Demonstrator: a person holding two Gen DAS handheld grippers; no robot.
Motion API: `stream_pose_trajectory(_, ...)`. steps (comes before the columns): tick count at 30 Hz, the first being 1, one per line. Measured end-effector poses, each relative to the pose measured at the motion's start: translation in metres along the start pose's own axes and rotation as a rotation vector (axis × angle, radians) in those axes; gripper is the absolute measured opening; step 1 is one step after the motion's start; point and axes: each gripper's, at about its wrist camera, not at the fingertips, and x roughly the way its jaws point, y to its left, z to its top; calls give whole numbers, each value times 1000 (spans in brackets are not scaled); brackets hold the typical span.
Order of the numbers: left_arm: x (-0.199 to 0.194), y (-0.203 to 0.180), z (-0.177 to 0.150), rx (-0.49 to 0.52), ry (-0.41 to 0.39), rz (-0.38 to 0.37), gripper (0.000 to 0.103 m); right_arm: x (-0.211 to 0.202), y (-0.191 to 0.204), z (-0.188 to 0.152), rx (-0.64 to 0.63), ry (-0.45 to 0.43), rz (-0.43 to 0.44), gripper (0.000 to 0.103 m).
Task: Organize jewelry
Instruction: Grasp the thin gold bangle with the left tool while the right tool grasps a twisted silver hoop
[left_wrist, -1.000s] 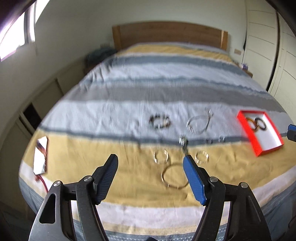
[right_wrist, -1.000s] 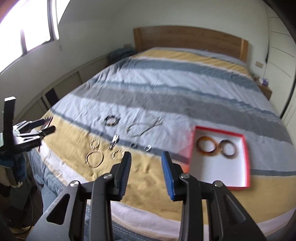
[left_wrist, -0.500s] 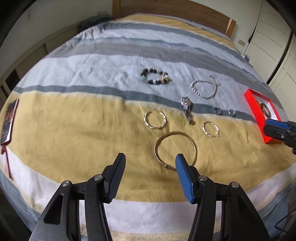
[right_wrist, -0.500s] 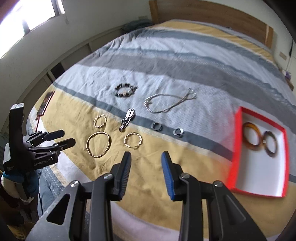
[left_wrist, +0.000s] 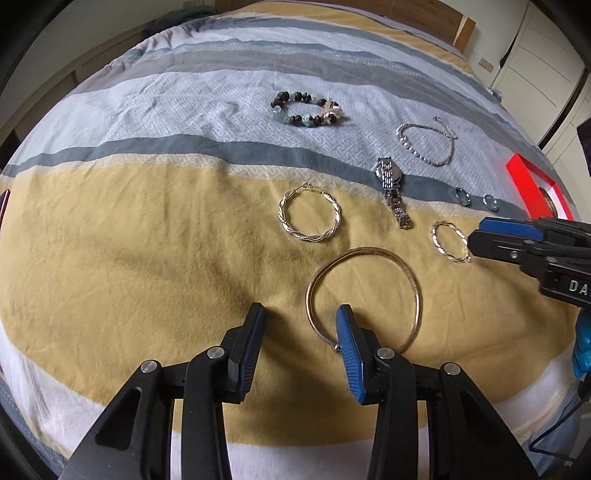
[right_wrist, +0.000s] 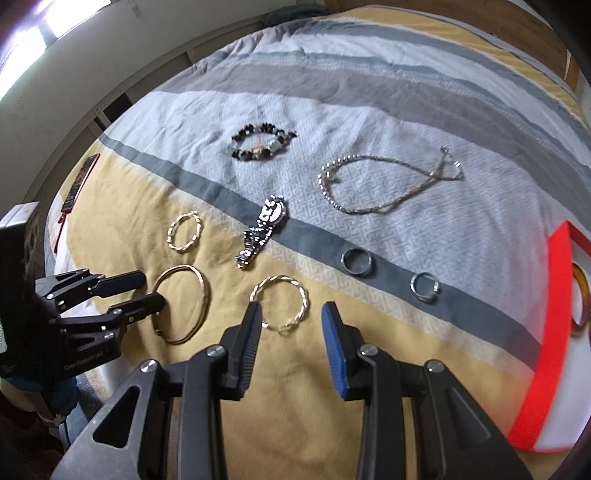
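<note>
A striped woven bedspread (left_wrist: 147, 229) carries the jewelry. The red-rimmed box (right_wrist: 554, 332) holds what looks like an amber bangle. The left gripper (left_wrist: 299, 325), jaws apart and just closing, straddles the smooth gold bangle's (left_wrist: 406, 273) rim. The right gripper (right_wrist: 291, 321) gapes empty by a twisted hoop (right_wrist: 295, 295).

Bed (left_wrist: 147, 229), striped cover. On it: beaded bracelet (left_wrist: 308, 109), watch (left_wrist: 391, 188), gold bangle (left_wrist: 365, 291), two twisted hoops, chain (right_wrist: 384, 184), two rings, red tray (right_wrist: 550, 332).
</note>
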Motion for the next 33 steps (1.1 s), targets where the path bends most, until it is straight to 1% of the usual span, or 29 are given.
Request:
stream_pose_trajectory(6, 9, 0, 2, -2, 7, 4, 39, 22, 0, 0, -23, 36, -6, 29)
stream_pose_trajectory(8, 11, 0, 2, -7, 9, 2, 39, 26, 0, 0, -25, 36, -8, 28)
stream_pose_trajectory(9, 12, 0, 2, -6, 10, 4, 39, 29, 0, 1, -26, 38, -13, 25)
stream_pose_trajectory(16, 14, -4, 4, 8, 5, 29, 39, 39, -1, 2, -39, 37, -18, 21)
stream_pose_trajectory(23, 15, -7, 3, -3, -9, 39, 38, 42, -4, 5, -26, 29, -1, 9)
stream_pose_trajectory(26, 14, -6, 3, -5, -13, 42, 30, 40, -5, 4, -18, 22, 3, 6)
stream_pose_trajectory(27, 13, -6, 3, -5, -13, 42, 25, 39, -5, 4, -22, 19, 1, 6)
stream_pose_trajectory(28, 13, -5, 3, -4, -11, 42, 17, 38, -4, 4, -26, 18, -2, 6)
stream_pose_trajectory(30, 13, -7, 4, -4, -4, 33, 8, 34, -2, 2, -34, 13, -7, 6)
stream_pose_trajectory(33, 13, -10, 6, -2, -2, 47, 6, 28, 0, -1, -41, 4, -14, 5)
